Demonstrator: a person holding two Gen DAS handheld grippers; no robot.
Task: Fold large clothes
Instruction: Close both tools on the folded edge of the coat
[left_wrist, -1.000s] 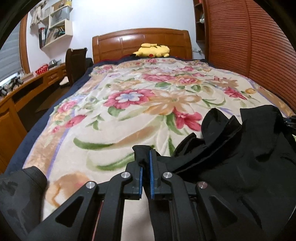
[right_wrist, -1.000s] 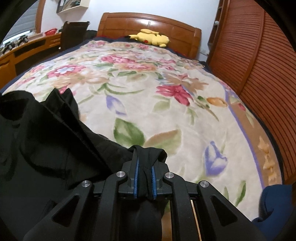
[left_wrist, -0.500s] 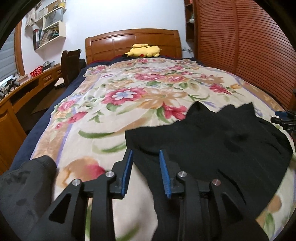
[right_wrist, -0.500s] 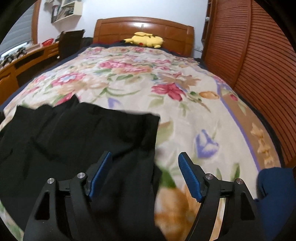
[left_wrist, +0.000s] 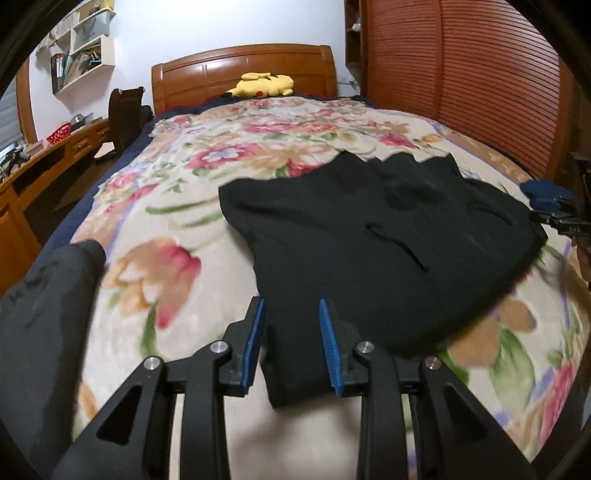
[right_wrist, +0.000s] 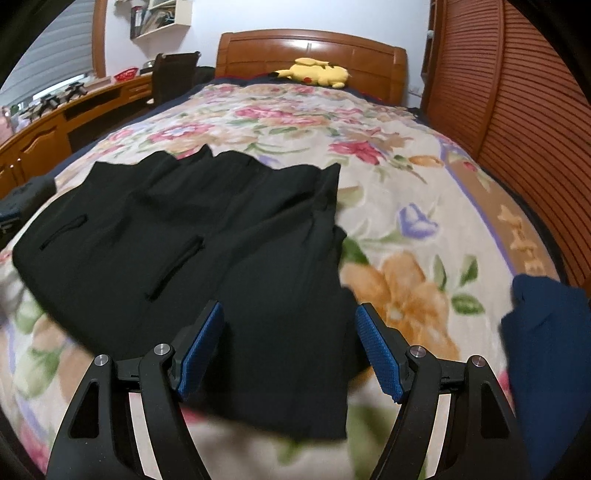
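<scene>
1. The black garment (left_wrist: 369, 236) is lying spread on the floral blanket (left_wrist: 177, 192) that is covering the bed, toward its near end, with its jagged far edge pointing at the headboard (left_wrist: 243, 70).
2. The left wrist view is showing two slit pockets on the garment and a narrow strip of it running down between the left gripper (left_wrist: 291, 343) fingers; the right wrist view is showing the same garment (right_wrist: 207, 236) from the other side, its near edge reaching below the right gripper (right_wrist: 291, 347).
3. The left gripper is standing partly spread, its blue pads (left_wrist: 255, 339) on either side of the cloth strip and not pressing it; its jaws have just been opening.
4. The right gripper is standing spread wide, blue pads (right_wrist: 376, 350) well apart over the cloth and pinching nothing; its jaws have just been opening too.
5. Only the left view is catching a grey sleeve (left_wrist: 44, 314) at the lower left and, at the right edge, a bit of the other gripper beside a dark blue cloth (left_wrist: 546, 192).
6. Only the right view is showing that dark blue cloth (right_wrist: 546, 332) large, lying at the blanket's right edge, apart from the garment.
7. Both views are showing a yellow plush toy (right_wrist: 317, 72) lying by the headboard, a wooden desk (right_wrist: 48, 129) along the left and slatted wooden doors (right_wrist: 517, 110) on the right.
</scene>
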